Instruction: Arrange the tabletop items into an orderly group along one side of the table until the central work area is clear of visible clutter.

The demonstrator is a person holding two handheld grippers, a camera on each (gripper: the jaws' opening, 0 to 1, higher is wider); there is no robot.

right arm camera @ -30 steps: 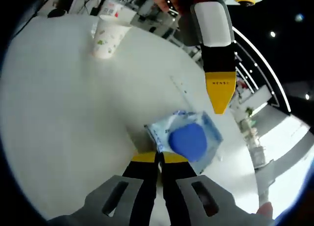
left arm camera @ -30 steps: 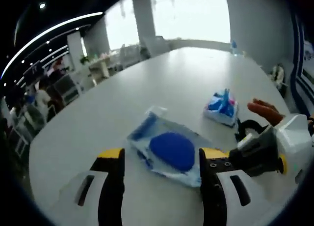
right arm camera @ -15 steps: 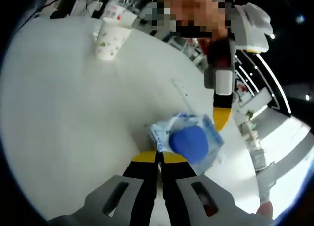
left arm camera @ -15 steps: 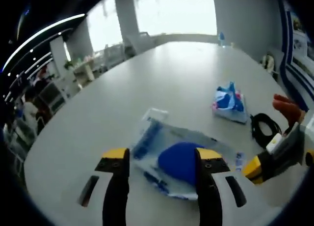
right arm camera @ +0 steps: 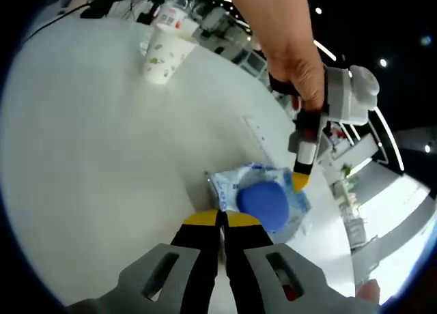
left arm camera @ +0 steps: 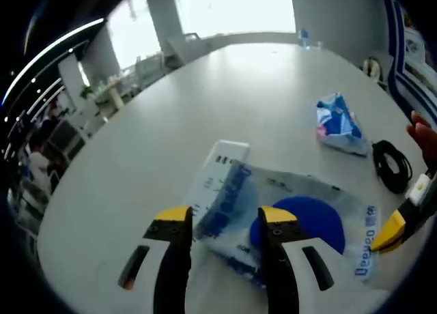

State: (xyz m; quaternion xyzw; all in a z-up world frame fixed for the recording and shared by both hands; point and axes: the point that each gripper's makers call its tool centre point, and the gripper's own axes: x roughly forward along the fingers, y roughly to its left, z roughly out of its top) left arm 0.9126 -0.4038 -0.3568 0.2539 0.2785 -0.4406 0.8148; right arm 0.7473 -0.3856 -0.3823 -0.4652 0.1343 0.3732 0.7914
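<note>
Left gripper view, near to far. Left gripper (left arm camera: 222,222) at 6 o'clock, yellow tips parted, poised over the near edge of the clear plastic packet (left arm camera: 273,211); contact not discernible. Packet flat on the pale table (left arm camera: 171,116), printed with blue lettering, a round blue pad (left arm camera: 300,222) inside. Right gripper's yellow tip (left arm camera: 389,233) in from 4 o'clock, at the packet's corner. Coiled black cable (left arm camera: 390,165) at 3 o'clock, near fingertips (left arm camera: 425,133) at the edge. Crumpled blue-and-white wrapper (left arm camera: 339,123) at 2 o'clock, just beside the cable, well apart from the packet. Desks and bright windows far off from 10 to 12 o'clock.

Right gripper view, near to far. Right gripper (right arm camera: 219,218) at 6 o'clock, jaws pressed together on the packet's (right arm camera: 263,198) near corner. Blue pad (right arm camera: 263,203) just past the tips. Left gripper (right arm camera: 305,160) down from 1 o'clock, held by a hand (right arm camera: 293,61), its yellow tip at the packet's far edge. Thin clear strip (right arm camera: 254,128) on the table (right arm camera: 102,157) near 12 o'clock, beyond the packet. Patterned paper cup (right arm camera: 165,52) at 11 o'clock, upright, well apart. Behind it a bottle with a red label (right arm camera: 166,15), small and blurred.
</note>
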